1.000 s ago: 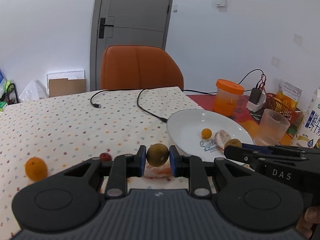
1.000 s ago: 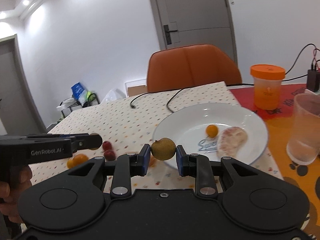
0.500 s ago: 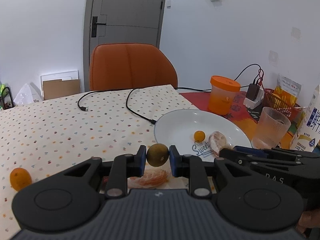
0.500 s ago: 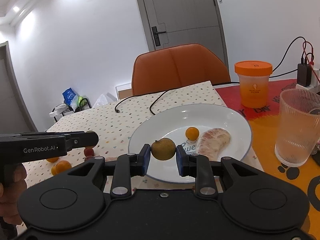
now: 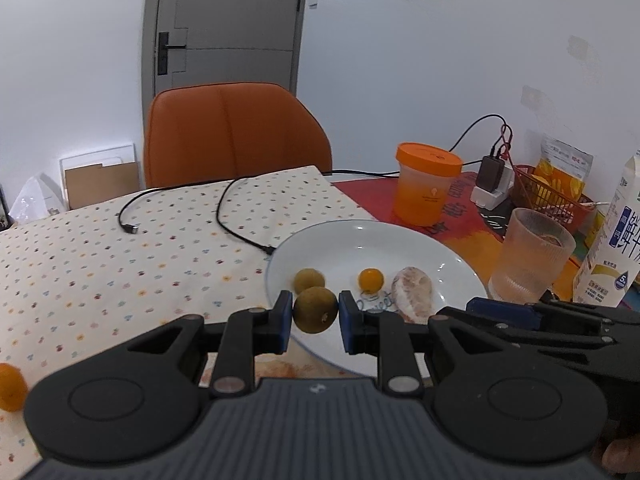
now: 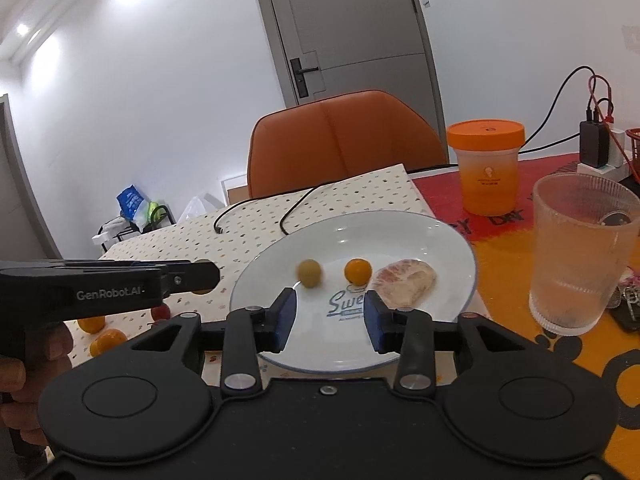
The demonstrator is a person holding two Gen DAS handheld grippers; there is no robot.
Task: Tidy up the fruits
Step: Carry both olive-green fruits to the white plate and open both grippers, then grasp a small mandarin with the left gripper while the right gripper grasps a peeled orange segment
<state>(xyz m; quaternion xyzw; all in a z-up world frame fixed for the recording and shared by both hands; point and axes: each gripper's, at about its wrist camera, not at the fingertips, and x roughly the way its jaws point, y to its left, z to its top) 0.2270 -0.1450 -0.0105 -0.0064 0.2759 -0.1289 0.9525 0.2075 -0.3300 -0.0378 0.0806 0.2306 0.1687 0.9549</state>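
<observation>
Released brown fruit (image 6: pixel 309 273) lies on plate (image 6: pixel 440 240).

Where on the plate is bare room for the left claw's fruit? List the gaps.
Plate: the far half, behind the brown fruit, the small orange fruit and the peeled segment, is bare. The middle row is crowded. The left claw holds its brown fruit over the near-left rim.

Bright ceiling light, fisheye-bent edges, slight blur.
</observation>
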